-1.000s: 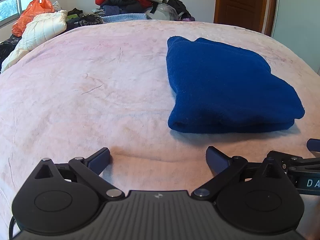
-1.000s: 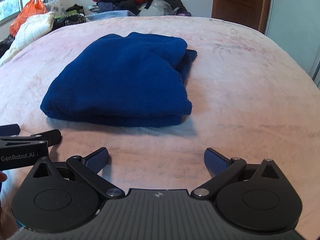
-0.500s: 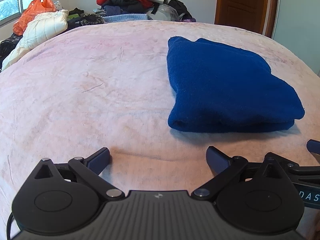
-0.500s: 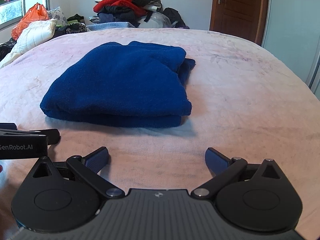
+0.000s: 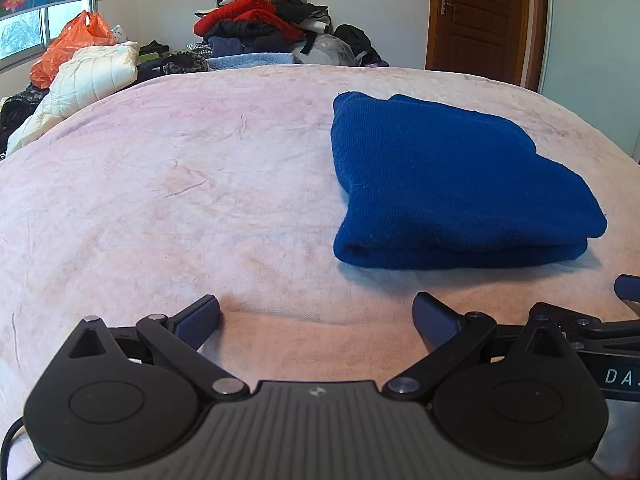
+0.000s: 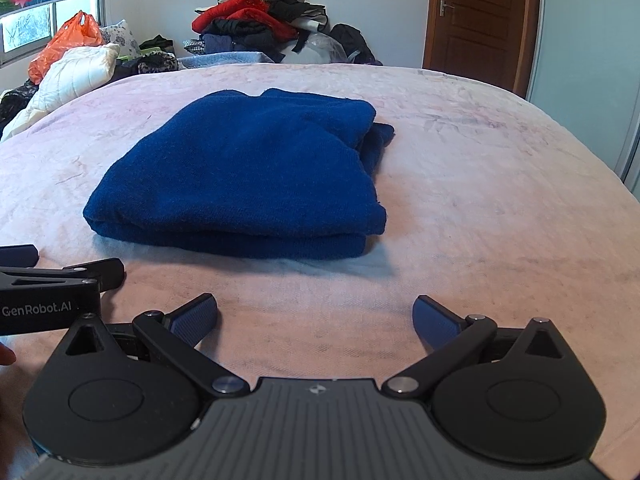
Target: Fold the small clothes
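A dark blue garment (image 5: 452, 184) lies folded into a thick rectangle on the pale pink bedcover (image 5: 180, 184). It also shows in the right wrist view (image 6: 248, 176), ahead and left of centre. My left gripper (image 5: 316, 320) is open and empty, near the bed's front edge, left of the garment. My right gripper (image 6: 314, 318) is open and empty, just short of the garment's near fold. Each gripper shows at the edge of the other's view; neither touches the garment.
A heap of red, black and grey clothes (image 5: 260, 24) is piled beyond the bed's far edge. A white quilted jacket (image 5: 88, 80) and an orange bag (image 5: 72, 48) lie at the far left. A brown door (image 5: 480, 20) stands at the back right.
Both cameras have tilted up a little, so more of the far wall and the clothes heap shows. The garment has not moved. Both grippers stay open.
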The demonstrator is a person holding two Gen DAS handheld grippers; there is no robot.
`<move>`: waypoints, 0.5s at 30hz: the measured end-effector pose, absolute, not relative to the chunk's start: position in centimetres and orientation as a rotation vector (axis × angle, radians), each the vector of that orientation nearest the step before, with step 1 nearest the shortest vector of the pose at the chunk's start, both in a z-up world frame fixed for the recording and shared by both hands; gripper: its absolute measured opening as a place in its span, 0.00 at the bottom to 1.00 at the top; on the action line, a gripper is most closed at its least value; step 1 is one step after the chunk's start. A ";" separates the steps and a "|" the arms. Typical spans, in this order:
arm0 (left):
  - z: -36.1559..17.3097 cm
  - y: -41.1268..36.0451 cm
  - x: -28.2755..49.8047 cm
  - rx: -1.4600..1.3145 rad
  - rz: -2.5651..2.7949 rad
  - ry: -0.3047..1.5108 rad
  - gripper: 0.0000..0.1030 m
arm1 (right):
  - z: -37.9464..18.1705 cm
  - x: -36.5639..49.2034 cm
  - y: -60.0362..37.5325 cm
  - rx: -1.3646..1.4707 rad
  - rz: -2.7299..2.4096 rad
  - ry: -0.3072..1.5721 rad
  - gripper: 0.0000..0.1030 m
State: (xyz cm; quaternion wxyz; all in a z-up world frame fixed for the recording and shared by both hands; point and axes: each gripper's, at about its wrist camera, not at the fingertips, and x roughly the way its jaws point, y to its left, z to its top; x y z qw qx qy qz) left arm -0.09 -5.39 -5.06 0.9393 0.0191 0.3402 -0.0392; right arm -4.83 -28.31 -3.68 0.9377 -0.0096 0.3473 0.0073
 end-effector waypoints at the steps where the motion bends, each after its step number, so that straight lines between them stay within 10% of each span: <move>1: -5.1 -5.4 -0.1 0.039 -0.080 0.694 1.00 | -3.7 -4.9 -28.3 -0.021 0.014 0.708 1.00; 15: -4.9 -5.6 -0.3 0.040 -0.073 0.689 1.00 | -3.9 -5.5 -27.9 -0.016 0.000 0.683 1.00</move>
